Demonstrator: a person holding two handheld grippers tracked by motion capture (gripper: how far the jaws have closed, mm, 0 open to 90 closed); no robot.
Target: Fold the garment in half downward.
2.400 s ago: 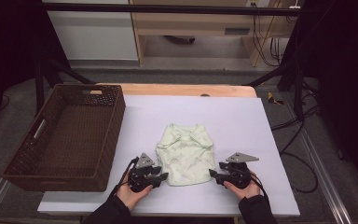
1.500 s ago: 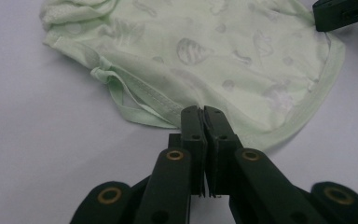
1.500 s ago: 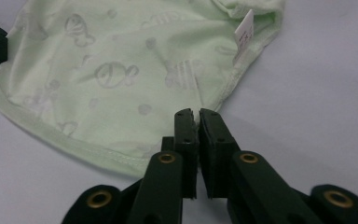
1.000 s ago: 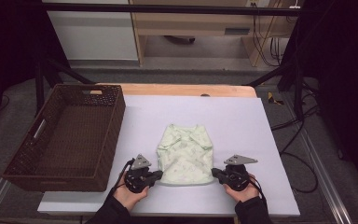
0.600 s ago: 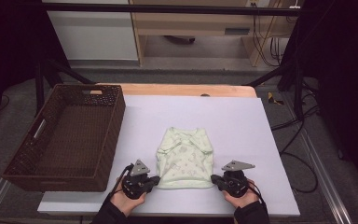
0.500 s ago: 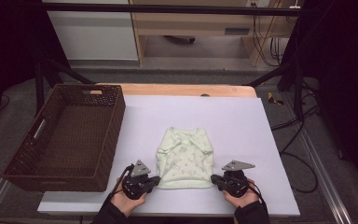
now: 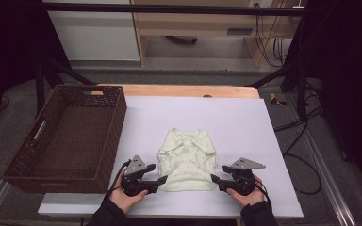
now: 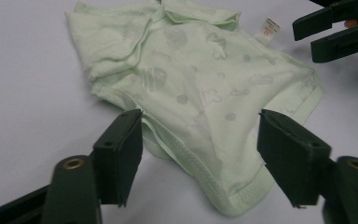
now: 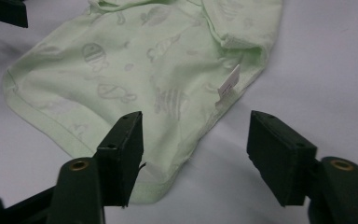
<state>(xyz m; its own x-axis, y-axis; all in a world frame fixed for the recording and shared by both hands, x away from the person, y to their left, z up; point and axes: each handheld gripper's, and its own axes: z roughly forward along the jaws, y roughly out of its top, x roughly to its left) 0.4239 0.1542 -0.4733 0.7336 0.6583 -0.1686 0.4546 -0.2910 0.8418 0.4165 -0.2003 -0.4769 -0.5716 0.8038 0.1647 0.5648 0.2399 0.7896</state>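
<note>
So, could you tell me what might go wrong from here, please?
Both grippers, left and right, have just opened at the shirt's bottom corners. The hem still lies between the left jaws, so pulling back could drag it and spoil the flat lay. The side tag sticks out near the right jaws and might snag.

The white label (image 9: 229, 83) on the shirt (image 9: 135, 60) — its print is too small to read.

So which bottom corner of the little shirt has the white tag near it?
The corner by the right gripper: the white tag sticks out of the shirt's side seam there.
</note>
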